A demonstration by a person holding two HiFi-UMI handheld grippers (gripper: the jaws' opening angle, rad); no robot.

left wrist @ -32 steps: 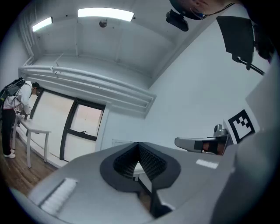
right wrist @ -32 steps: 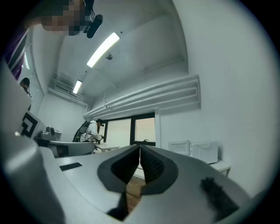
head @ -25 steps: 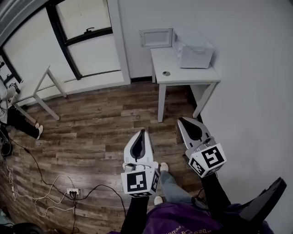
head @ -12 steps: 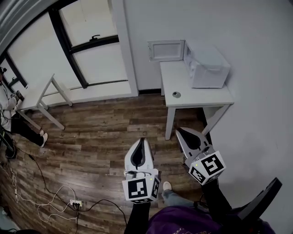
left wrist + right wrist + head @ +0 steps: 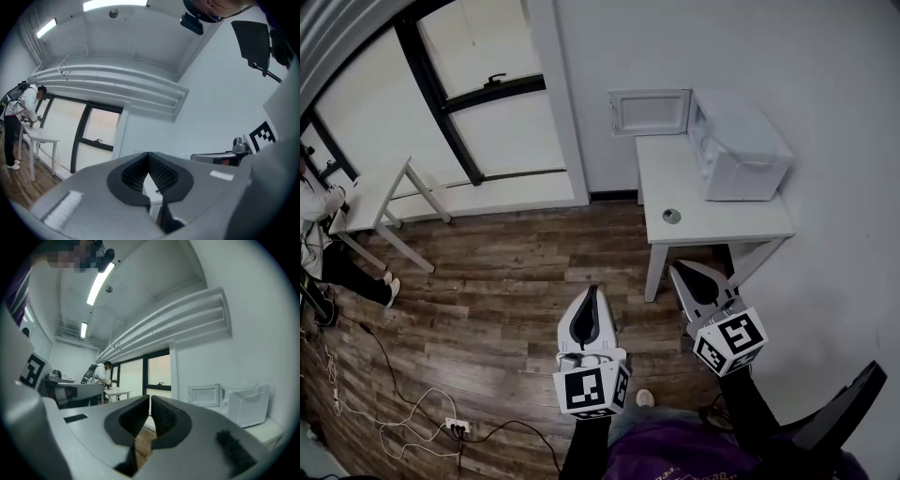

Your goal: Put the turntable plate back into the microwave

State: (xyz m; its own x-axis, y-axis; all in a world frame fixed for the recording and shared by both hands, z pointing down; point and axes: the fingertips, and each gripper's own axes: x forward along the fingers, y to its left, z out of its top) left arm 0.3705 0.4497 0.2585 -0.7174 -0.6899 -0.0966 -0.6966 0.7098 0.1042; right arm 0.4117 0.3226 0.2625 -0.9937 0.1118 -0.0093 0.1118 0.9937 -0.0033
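Approach stage: we carry the left gripper [image 5: 592,292] and the right gripper [image 5: 677,271] clenched and empty, just short of the counter [image 5: 712,211]. The microwave [image 5: 741,155] stands on it, door [image 5: 650,111] open. A small round object [image 5: 672,216] lies near the counter's front, too small to confirm as the turntable plate, so we judge every step of the task to be outstanding.

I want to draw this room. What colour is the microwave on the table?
The microwave is white; the head view shows it best.
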